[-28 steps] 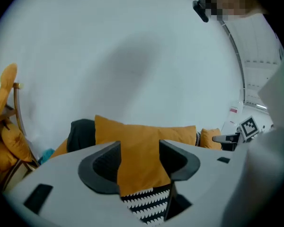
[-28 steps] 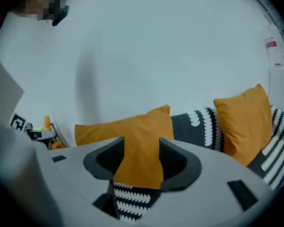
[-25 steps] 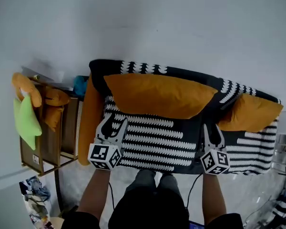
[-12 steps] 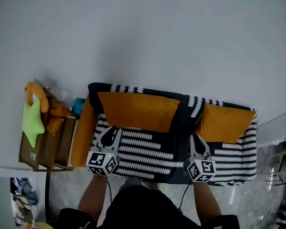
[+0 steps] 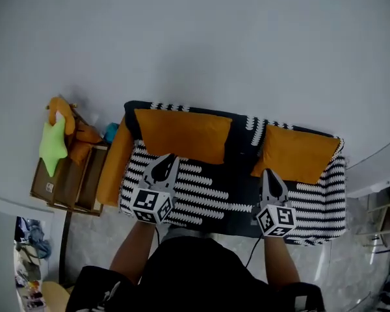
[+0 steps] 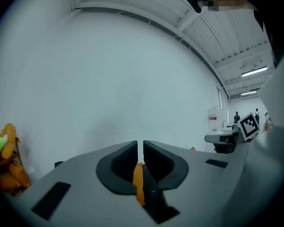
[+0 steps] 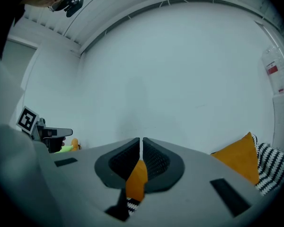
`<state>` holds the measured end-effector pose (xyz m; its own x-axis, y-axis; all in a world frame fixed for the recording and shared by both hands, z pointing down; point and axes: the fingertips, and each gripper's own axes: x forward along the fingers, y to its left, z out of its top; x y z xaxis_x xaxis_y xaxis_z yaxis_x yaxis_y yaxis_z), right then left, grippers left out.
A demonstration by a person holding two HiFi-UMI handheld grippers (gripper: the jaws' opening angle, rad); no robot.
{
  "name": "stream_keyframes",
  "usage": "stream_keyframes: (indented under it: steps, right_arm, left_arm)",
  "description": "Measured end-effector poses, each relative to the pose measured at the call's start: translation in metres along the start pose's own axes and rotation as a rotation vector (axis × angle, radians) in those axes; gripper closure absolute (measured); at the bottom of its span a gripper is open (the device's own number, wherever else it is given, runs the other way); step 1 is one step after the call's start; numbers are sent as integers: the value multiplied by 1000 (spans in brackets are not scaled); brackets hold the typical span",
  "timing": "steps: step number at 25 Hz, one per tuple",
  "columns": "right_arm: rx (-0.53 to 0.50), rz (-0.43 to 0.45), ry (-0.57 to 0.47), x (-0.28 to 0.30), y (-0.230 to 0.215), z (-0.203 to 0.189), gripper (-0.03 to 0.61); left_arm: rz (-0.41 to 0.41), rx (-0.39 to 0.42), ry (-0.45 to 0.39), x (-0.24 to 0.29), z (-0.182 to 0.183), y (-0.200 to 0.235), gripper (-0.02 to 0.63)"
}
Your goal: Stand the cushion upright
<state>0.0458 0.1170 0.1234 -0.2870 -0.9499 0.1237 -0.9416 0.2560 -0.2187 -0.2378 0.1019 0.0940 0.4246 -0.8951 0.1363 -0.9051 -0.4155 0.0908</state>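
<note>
A sofa [image 5: 208, 194] covered in black cloth with white toothed stripes is seen just below and ahead of both claws, set against a plain white wall [image 5: 195, 38]. The left claw [image 5: 164, 158] is held over the left part of the seat; its jaws have just been closing and are drawn to a thin slit, with nothing pinched and only a sliver of orange seen beyond the gap. The right claw [image 5: 271, 173] is held over the right part of the seat, likewise just closed to a slit and empty. The larger cushion [image 5: 182, 135] is stood upright against the backrest just beyond the left claw, and the smaller cushion [image 5: 296, 155] is propped on the backrest just beyond and to the right of the right claw. Well to the left of the left claw a wooden shelf [image 5: 68, 181] is placed on the grey tiled floor [image 5: 97, 239], with a green plush [image 5: 52, 145] and an orange plush [image 5: 64, 112] on it. A ribbed white ceiling with strip lights [image 6: 253, 71] is shown above.
</note>
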Motion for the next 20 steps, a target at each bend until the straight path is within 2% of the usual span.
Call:
stream_keyframes:
  steps: [4,7,13,20]
  right_arm:
    - [0,-5,1,-22,-6,2,535]
    - [-3,-28,5,-31,-1,-1,541]
    - [-17,-24,22,-22,32,-9,549]
    - [-9,-26,-14,-6,60,3,549]
  left_arm:
    - [-4,-8,-16,-20,9,-16,566]
    - [-12,-9,-35,-33,13,-12,566]
    - [-31,89,-13,-48,7,1,568]
    - [-55,12,-21,-44,11,30,571]
